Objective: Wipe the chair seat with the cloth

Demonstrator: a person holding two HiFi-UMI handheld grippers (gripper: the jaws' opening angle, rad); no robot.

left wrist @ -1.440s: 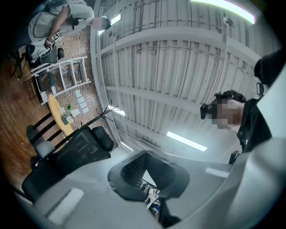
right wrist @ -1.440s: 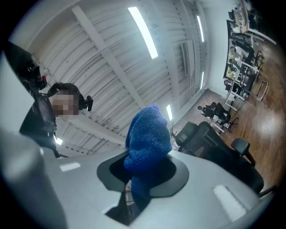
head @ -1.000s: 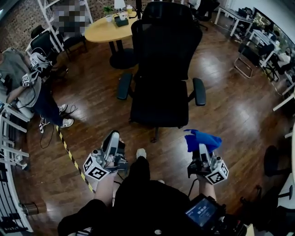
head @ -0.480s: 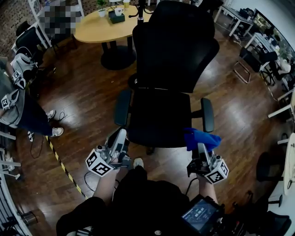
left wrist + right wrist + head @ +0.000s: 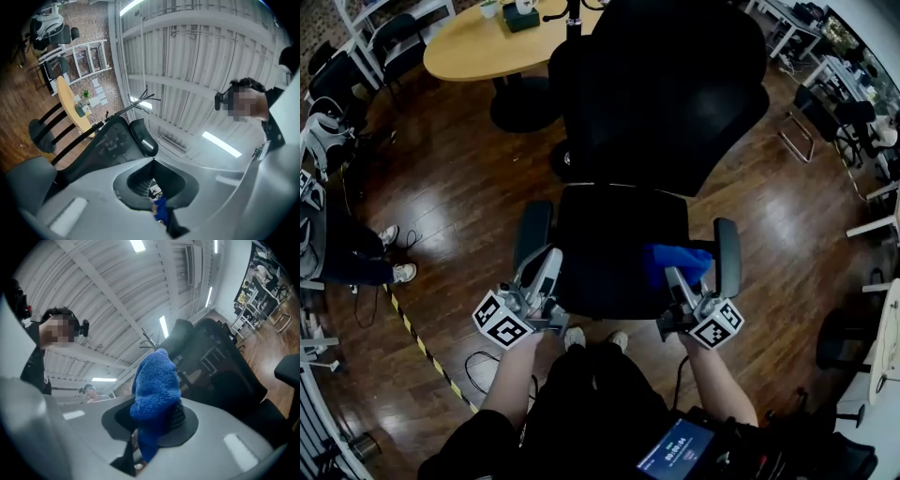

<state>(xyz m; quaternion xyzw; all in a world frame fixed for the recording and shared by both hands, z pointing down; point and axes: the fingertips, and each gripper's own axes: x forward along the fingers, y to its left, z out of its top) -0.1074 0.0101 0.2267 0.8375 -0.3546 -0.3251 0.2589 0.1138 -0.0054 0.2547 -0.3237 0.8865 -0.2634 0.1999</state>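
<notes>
Pinching the cloth (image 5: 677, 260), the right gripper (image 5: 671, 276) had reached the chair seat (image 5: 609, 244) at its right edge, ready to wipe; the left gripper (image 5: 550, 258) stayed pressed together, empty.

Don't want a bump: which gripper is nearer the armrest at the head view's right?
Right. The right gripper, holding the blue cloth, sits just inside that armrest; the left gripper is across the seat, by the other armrest.

Dark wood floor (image 5: 459, 206) with a yellow-black tape (image 5: 422, 345) strip. Oval wooden table (image 5: 478, 47) at back. Brick wall (image 5: 86, 23), white shelving (image 5: 86, 58). Ribbed ceiling (image 5: 211, 56), strip lights (image 5: 138, 244).
</notes>
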